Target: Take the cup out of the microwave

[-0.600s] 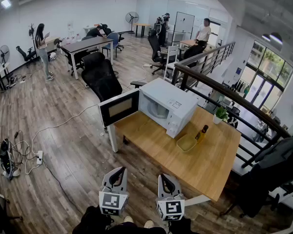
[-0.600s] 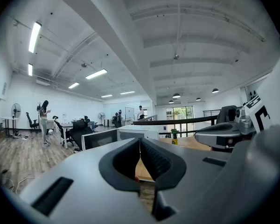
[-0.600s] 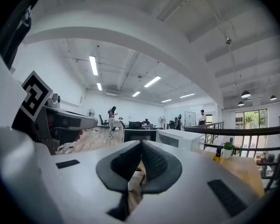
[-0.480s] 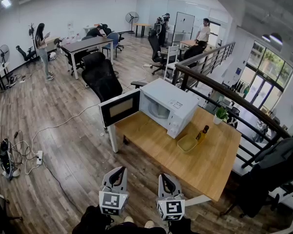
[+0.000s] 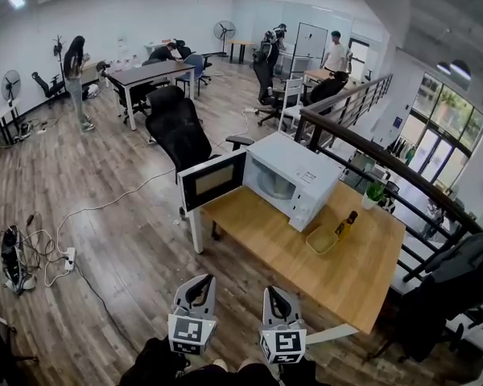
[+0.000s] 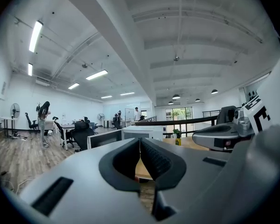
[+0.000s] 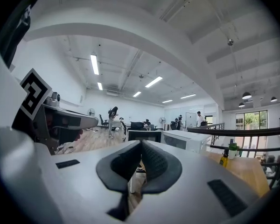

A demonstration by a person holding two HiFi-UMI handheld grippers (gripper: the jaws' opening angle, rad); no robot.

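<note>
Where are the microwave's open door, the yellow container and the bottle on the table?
microwave door (image 5: 215,181): head view, middle of its dark window.
yellow container (image 5: 322,240): head view, its bare bottom.
bottle (image 5: 345,225): head view, middle of its body.

We log a wooden table (image 5: 338,276) bearing a white microwave (image 5: 302,175), door open. Just beside the microwave sit a shallow tray (image 5: 322,240) and a bottle (image 5: 344,224); a potted plant (image 5: 375,193) stands at the far corner.

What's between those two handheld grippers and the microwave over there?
In the head view, only wooden floor and bare tabletop separate the left gripper and right gripper from the open microwave. Nothing stands in that stretch.
</note>
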